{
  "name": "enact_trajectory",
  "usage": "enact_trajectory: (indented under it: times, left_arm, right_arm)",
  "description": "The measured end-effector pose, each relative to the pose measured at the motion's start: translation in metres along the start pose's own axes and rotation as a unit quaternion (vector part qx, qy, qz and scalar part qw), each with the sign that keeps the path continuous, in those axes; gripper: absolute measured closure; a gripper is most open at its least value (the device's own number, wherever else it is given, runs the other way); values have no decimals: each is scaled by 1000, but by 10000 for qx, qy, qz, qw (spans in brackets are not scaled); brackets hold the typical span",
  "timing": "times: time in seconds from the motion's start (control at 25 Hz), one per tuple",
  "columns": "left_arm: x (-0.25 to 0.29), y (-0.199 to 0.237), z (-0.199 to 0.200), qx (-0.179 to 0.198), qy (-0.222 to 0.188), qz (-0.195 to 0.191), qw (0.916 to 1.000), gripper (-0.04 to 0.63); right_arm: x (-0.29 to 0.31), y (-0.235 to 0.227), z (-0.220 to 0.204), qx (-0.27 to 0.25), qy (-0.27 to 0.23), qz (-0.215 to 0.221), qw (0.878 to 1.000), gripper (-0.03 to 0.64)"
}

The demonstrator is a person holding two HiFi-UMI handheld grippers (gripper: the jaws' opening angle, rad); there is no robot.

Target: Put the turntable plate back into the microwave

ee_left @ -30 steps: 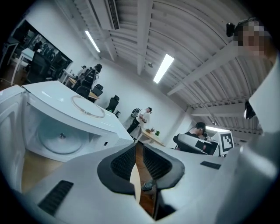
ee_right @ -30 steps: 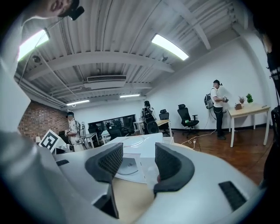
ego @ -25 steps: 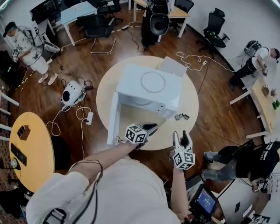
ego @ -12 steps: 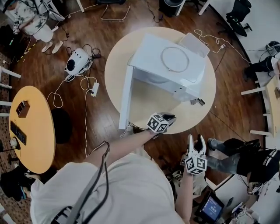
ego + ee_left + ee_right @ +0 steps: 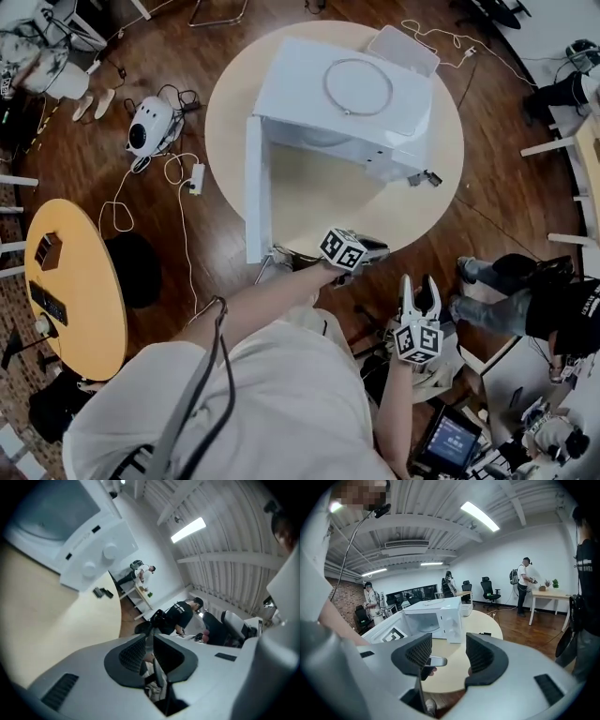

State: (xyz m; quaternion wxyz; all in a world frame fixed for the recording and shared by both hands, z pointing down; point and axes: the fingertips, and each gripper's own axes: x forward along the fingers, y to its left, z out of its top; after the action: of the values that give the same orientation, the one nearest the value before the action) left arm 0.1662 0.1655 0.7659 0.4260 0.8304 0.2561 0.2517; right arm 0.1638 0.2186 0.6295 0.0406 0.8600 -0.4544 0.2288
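The microwave (image 5: pixel 347 89) on the worktop (image 5: pixel 319 211) stands door (image 5: pixel 253 187) open, turntable plate (image 5: pixel 423 630) apparently inside already; near left tool (image 5: pixel 373 248) nearly closed, right tool (image 5: pixel 419 286) open, both empty.

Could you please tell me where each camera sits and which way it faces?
Head view: on the person's head, looking steeply down at table and microwave; arms, left gripper, right gripper show.
Left gripper view: on that gripper, tilted, facing the microwave's control panel past its fingers.
Right gripper view: on that gripper, facing the microwave's open cavity between its fingers.
Shared: the microwave.
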Motion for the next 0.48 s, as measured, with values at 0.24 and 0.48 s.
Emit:
enact_trajectory:
  times: [0.24, 0.48]
  left_arm:
    - [30, -17, -37, -135, 596, -492, 9969, 557]
    - [50, 21, -60, -585, 886, -862, 9906, 557]
  right_arm:
    - [-25, 2, 7, -93, -228, -14, 9997, 385]
    - [-45, -6, -1, -435, -49, -35, 9990, 385]
